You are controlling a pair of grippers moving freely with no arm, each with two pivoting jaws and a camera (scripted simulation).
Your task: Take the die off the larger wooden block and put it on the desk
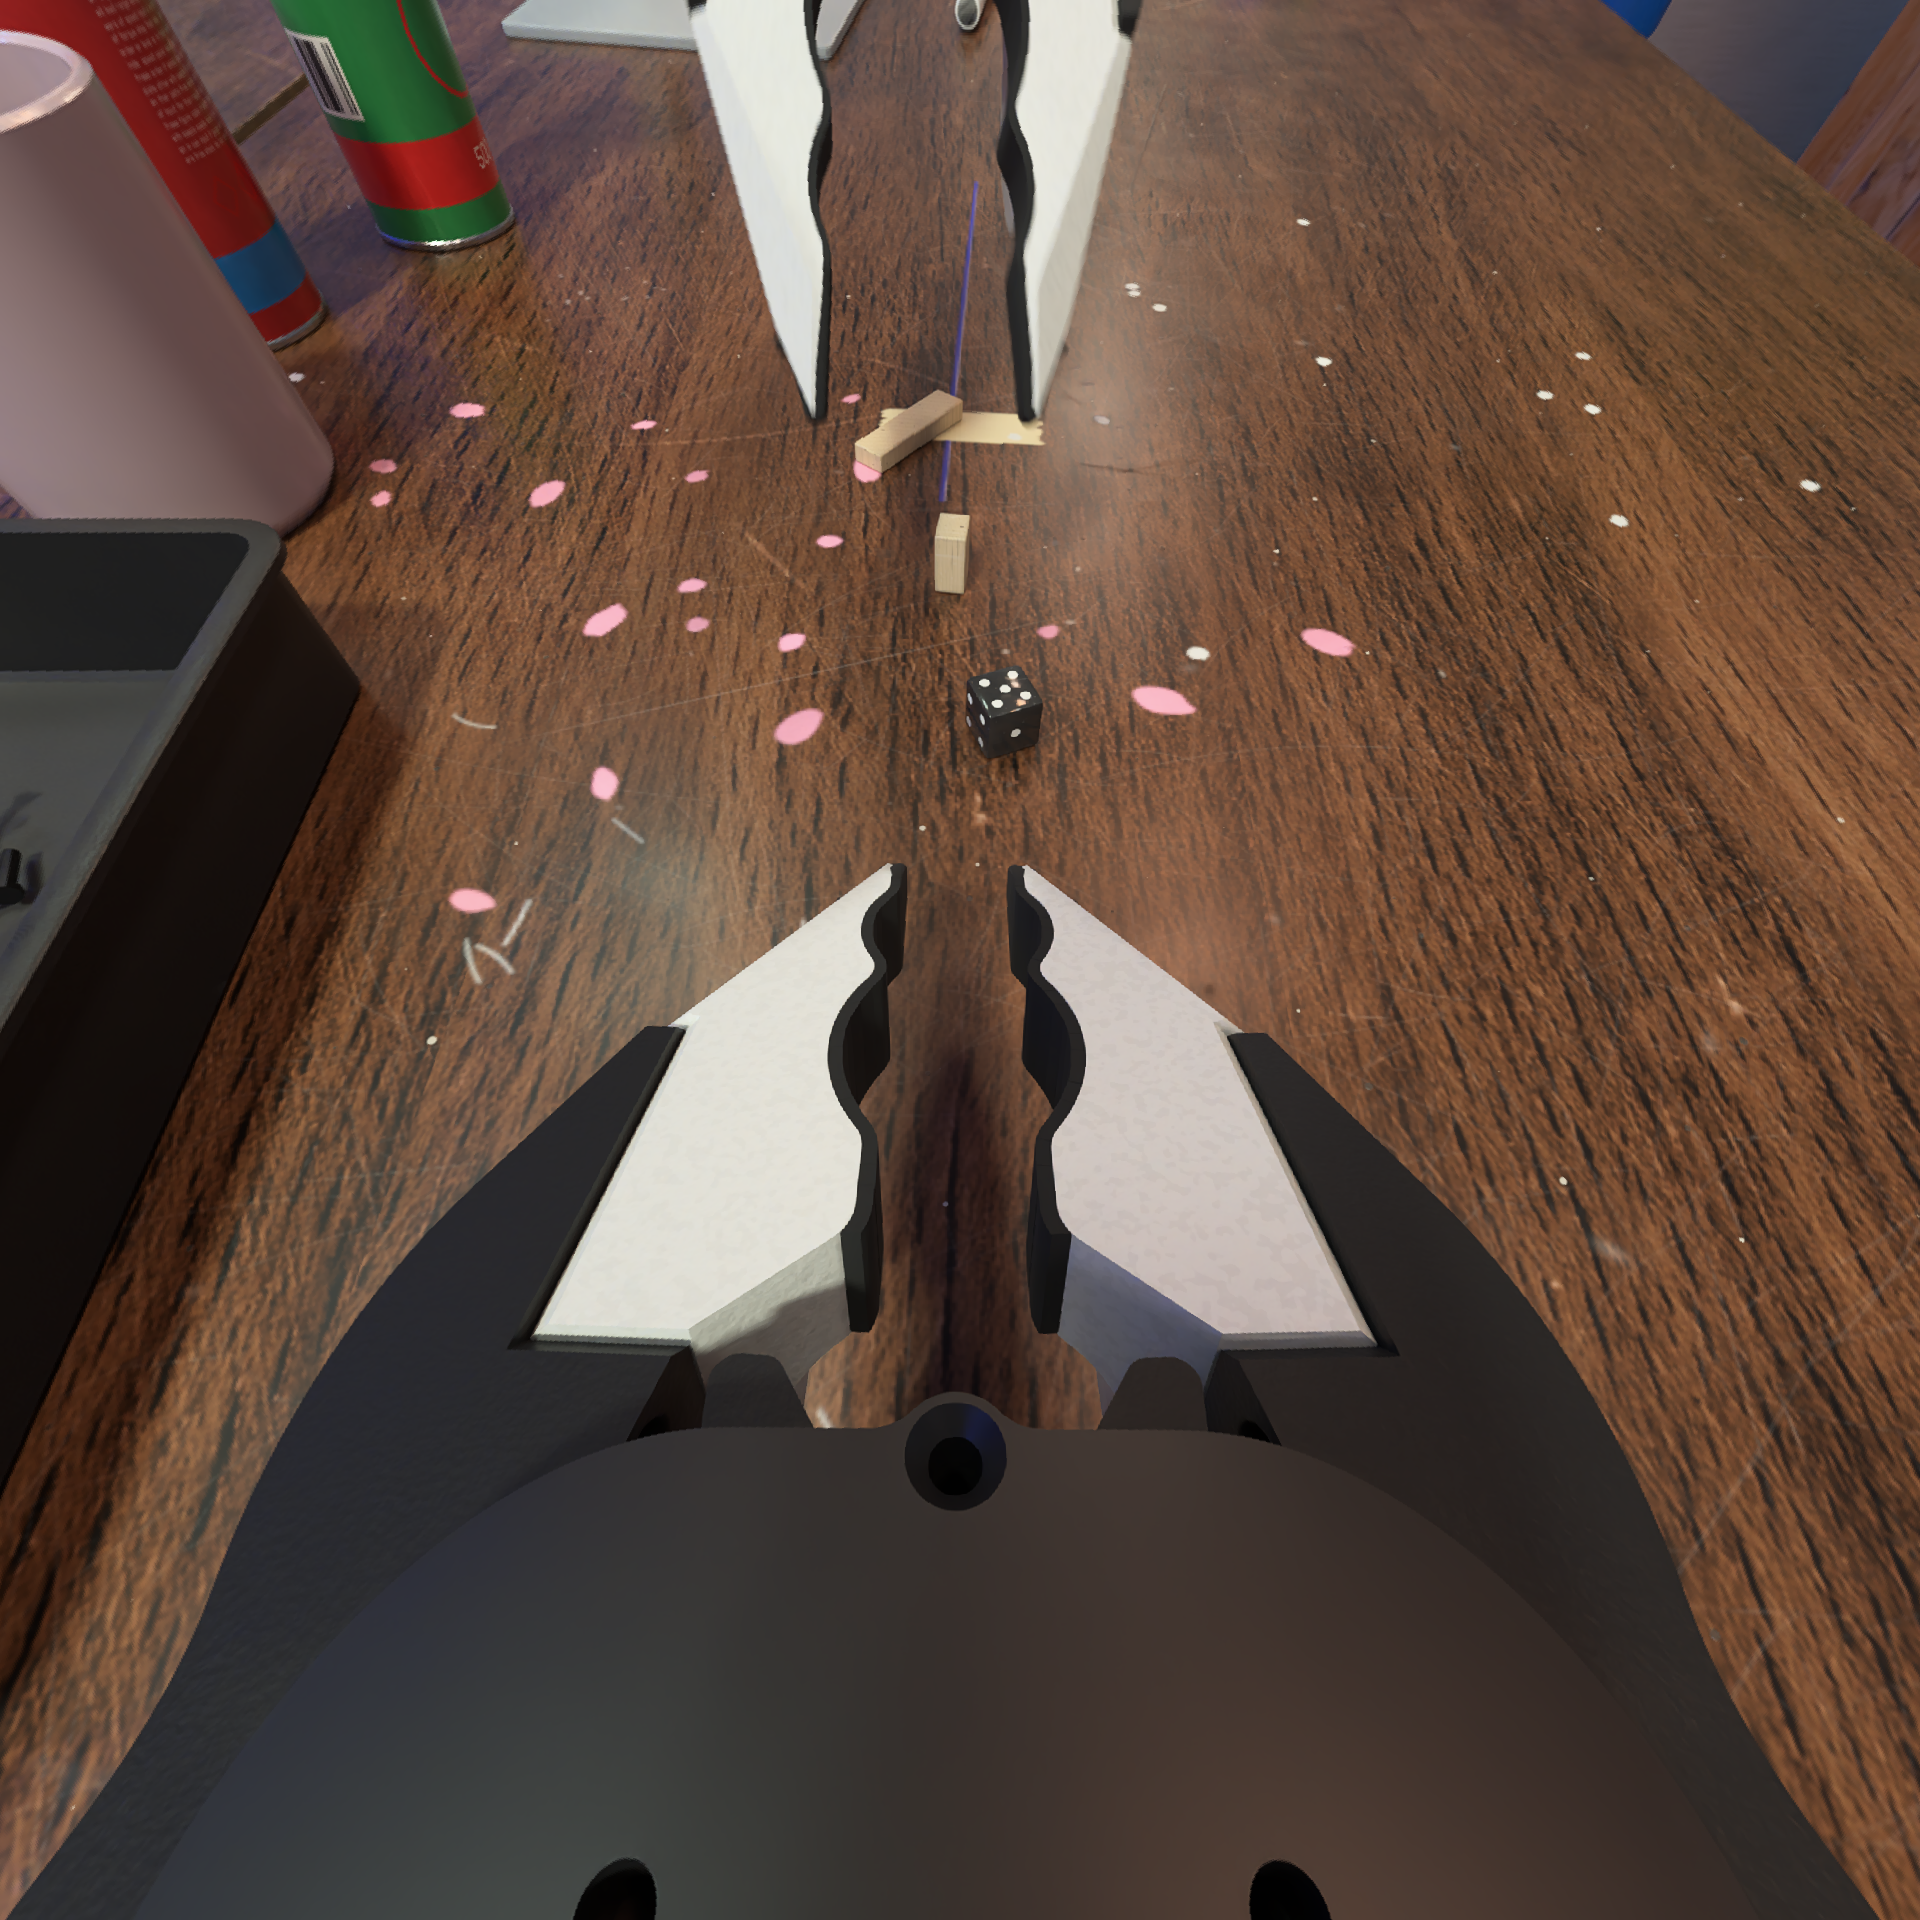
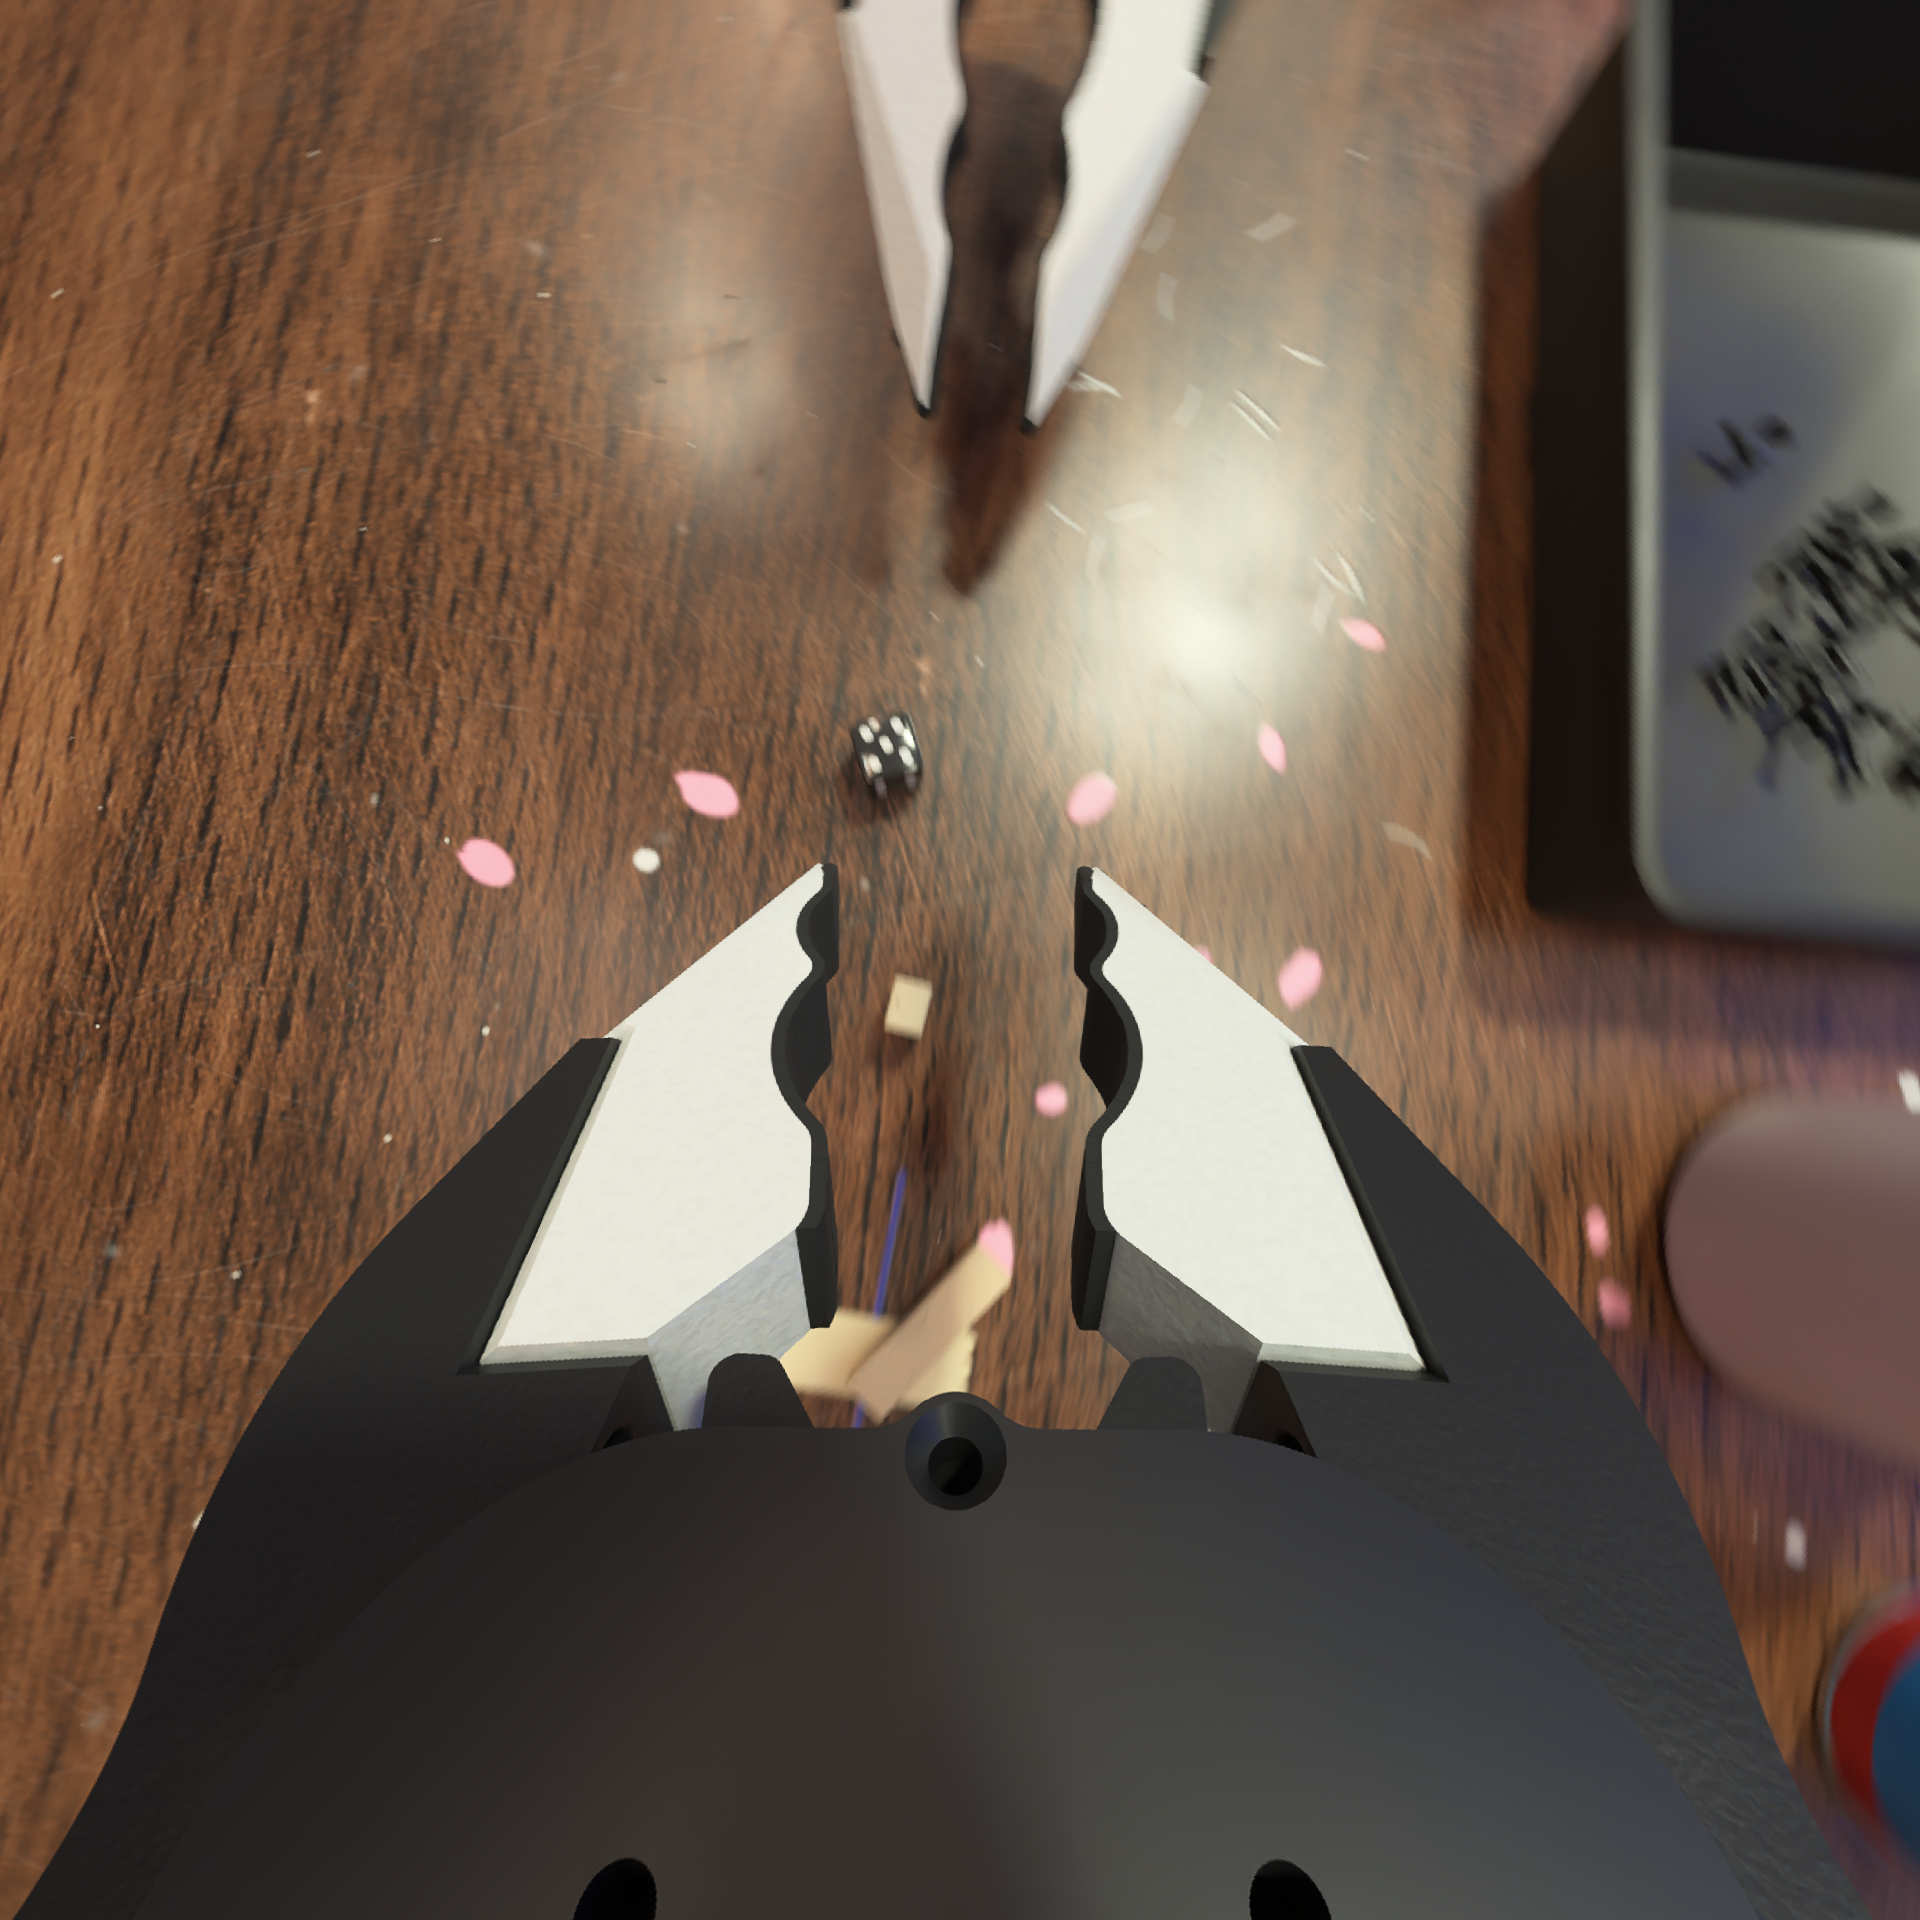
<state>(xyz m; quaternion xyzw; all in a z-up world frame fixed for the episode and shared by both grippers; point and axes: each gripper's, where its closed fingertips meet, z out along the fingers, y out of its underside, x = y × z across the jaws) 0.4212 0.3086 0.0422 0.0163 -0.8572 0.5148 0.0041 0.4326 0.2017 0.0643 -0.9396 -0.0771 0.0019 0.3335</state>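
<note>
Black die [image 1: 1004,713] sits directly on the wooden surface [image 1: 1455,831], not on any block, out in the gap between the two claws. Left claw [image 1: 956,878] low over the surface, fingers parted by a narrow gap, holding nothing; die lies ahead of its tips, apart from them. Small upright wooden block [image 1: 951,553] stands just beyond the die. Larger wooden block [image 1: 907,432] lies tilted across a flat tan piece [image 1: 987,426] farther on, near the right claw's fingertips. Right claw [image 2: 954,881] open wider than the left, empty; in its own view the small block [image 2: 906,1006] shows between its fingers and the die [image 2: 886,754] ahead of the tips. Thin blue stick [image 1: 961,332] lies by the blocks. Pink petals [image 1: 798,725] scattered around. Dark tray [image 1: 156,727], pale cup [image 1: 135,312] and two cans [image 1: 416,125] at left edge.
</note>
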